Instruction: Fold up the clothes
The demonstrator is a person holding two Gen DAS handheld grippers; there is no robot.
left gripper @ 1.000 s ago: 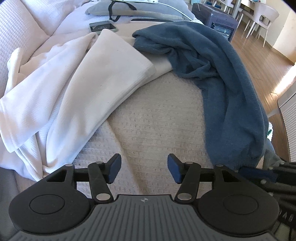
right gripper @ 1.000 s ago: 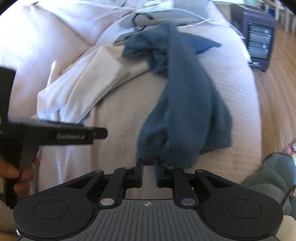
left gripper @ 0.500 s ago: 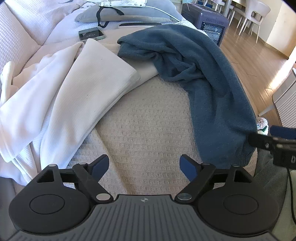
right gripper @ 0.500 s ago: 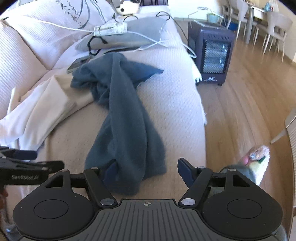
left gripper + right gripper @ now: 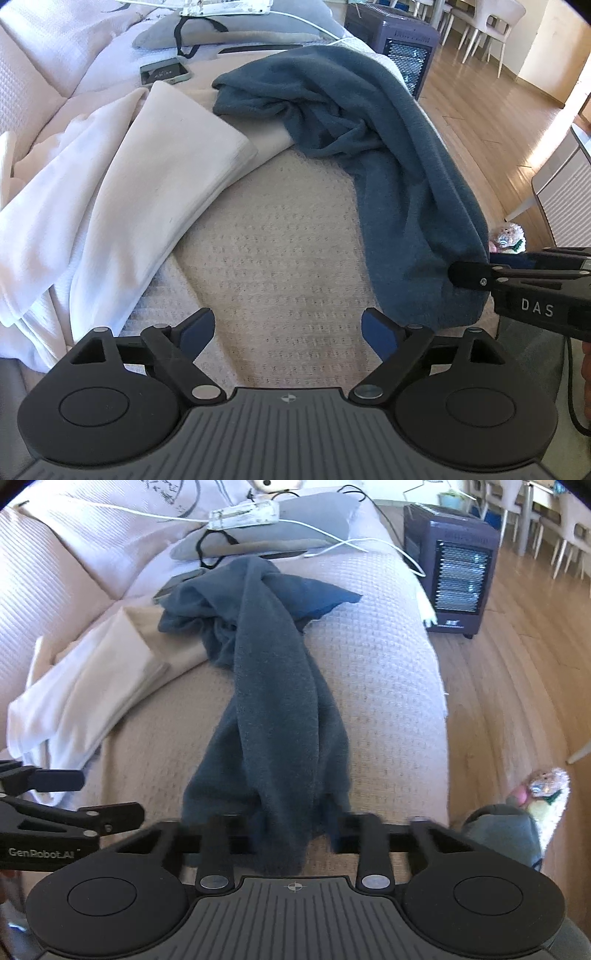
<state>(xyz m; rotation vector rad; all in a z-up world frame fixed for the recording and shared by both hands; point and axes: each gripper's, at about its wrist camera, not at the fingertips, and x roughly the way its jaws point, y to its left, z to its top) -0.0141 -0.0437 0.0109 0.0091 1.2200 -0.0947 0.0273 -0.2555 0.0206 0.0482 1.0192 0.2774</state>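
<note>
Blue fleece sits between the closing jaws of the right gripper (image 5: 295,834): the near hem of the blue garment (image 5: 273,701) is bunched there, and the fingers appear to be pinching it, though motion blur hides the contact itself. The left gripper (image 5: 288,332) stands wide and is opening a little further, with nothing between its fingers; only the bare beige cover (image 5: 280,258) lies beneath it.

From the right gripper the garment runs straight away up the couch, its long axis in line with the fingers, ending in a crumpled heap at the far end beside the white cloths (image 5: 110,192). From the left gripper the same garment lies to the right, well clear of its fingers. The right hand is therefore the nearer one and already on the hem; the left must cross to the right to take a second corner.

Against the earlier frames: half a second ago the right jaws stood wide around the hem, and they now draw in on it. A second ago the left jaws were about half open; they are now spread. The garment itself lies much as it did.
</note>
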